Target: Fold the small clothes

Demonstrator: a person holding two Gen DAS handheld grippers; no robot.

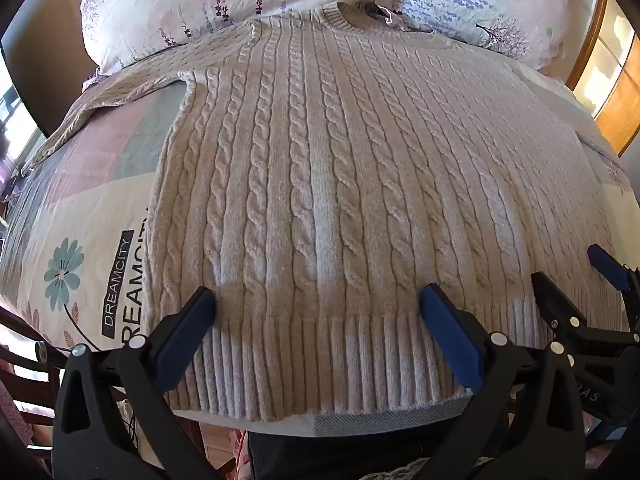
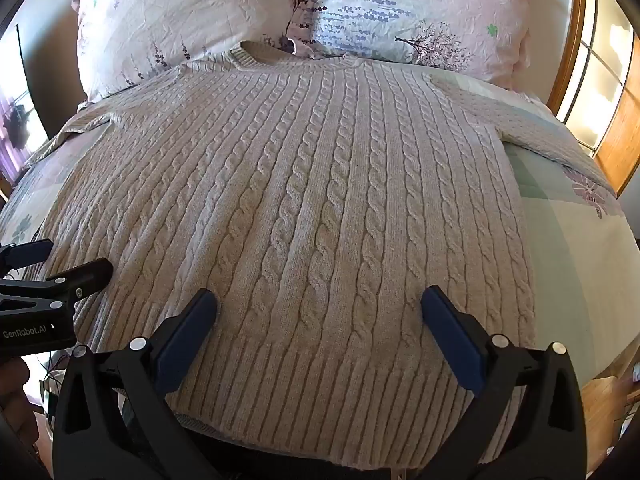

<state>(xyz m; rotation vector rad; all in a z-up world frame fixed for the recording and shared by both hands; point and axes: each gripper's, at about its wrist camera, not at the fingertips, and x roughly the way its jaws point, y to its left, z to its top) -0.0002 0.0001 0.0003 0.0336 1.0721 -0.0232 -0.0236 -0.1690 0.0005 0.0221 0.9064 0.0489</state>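
Observation:
A beige cable-knit sweater [image 1: 320, 168] lies flat on the bed, neck toward the pillows, ribbed hem toward me; it also fills the right wrist view [image 2: 304, 208]. Its left sleeve [image 1: 120, 92] stretches out to the left, its right sleeve [image 2: 540, 128] to the right. My left gripper [image 1: 318, 304] is open, jaws wide, just above the left part of the hem. My right gripper [image 2: 318, 304] is open above the right part of the hem. The right gripper also shows in the left wrist view [image 1: 576, 280], and the left gripper shows in the right wrist view [image 2: 76, 260].
A patterned bedsheet [image 1: 80, 216] covers the bed. Two floral pillows [image 2: 192, 16] [image 2: 420, 12] lie at the head. A wooden window frame [image 2: 580, 60] stands at the right. The bed's front edge [image 1: 360, 420] runs just under the hem.

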